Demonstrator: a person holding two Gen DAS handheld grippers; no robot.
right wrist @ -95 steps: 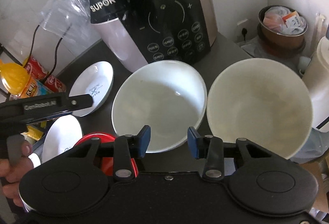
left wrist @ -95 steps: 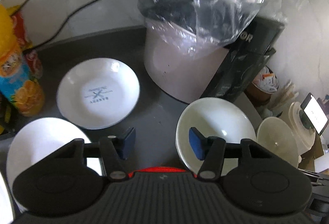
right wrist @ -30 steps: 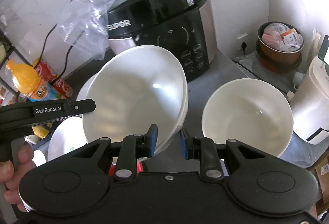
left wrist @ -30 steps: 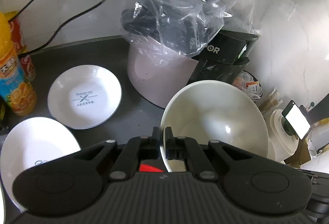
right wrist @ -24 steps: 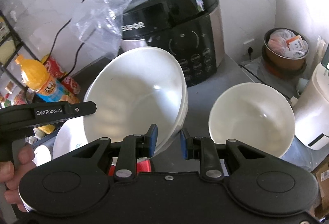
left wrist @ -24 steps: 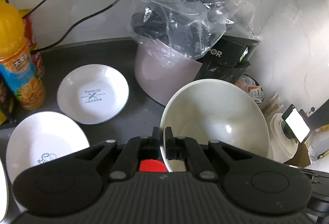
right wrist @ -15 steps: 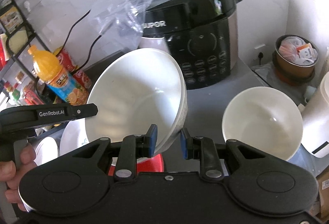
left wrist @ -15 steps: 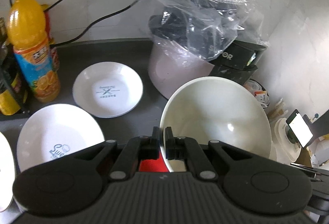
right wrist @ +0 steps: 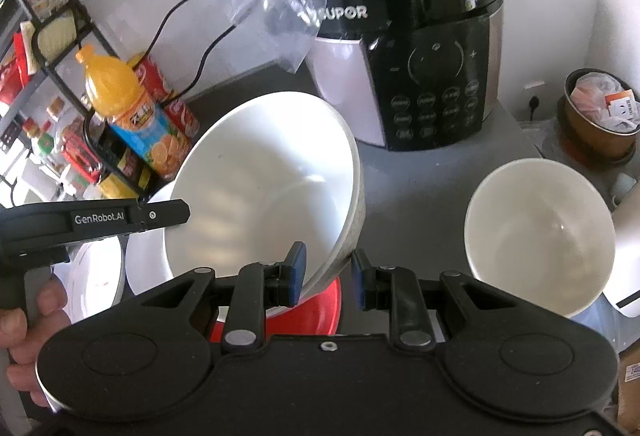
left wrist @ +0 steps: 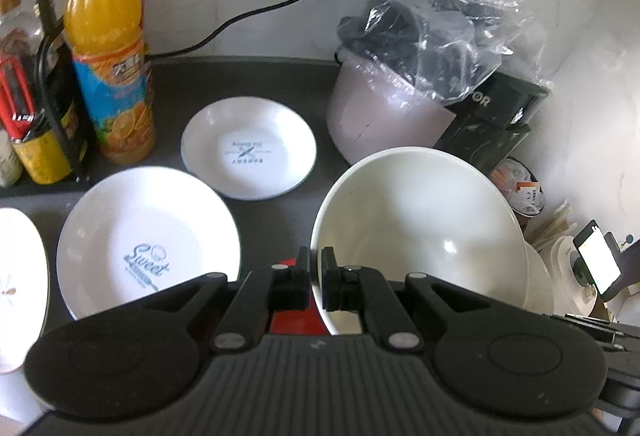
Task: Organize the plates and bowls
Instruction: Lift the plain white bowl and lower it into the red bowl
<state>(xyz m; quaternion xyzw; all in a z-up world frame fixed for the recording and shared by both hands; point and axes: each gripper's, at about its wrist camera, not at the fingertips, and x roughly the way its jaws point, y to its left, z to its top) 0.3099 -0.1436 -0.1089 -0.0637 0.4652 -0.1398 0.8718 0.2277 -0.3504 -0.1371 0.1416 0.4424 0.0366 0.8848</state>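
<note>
A large white bowl (left wrist: 420,220) hangs tilted above the dark counter, held from two sides. My left gripper (left wrist: 316,264) is shut on its near left rim. In the right wrist view the same bowl (right wrist: 260,187) has its lower right rim pinched between the blue pads of my right gripper (right wrist: 328,268). A second white bowl (right wrist: 540,236) stands on the counter to the right. Two white plates lie to the left, one printed "Sweet" (left wrist: 148,232) and one with a crossed logo (left wrist: 248,147). A third plate (left wrist: 20,276) shows at the left edge.
A red dish (right wrist: 320,312) lies under the held bowl. A black rice cooker (right wrist: 432,75) under a plastic bag stands at the back. An orange juice bottle (left wrist: 108,47) and a wire rack (left wrist: 44,15) are at the left. A brown pot of packets (right wrist: 604,115) sits far right.
Three seconds ago both grippers were open and the bowl sat on the counter. They now hold it, lifted and tilted. Over the last second both moved left, bringing the bottle and plates into view.
</note>
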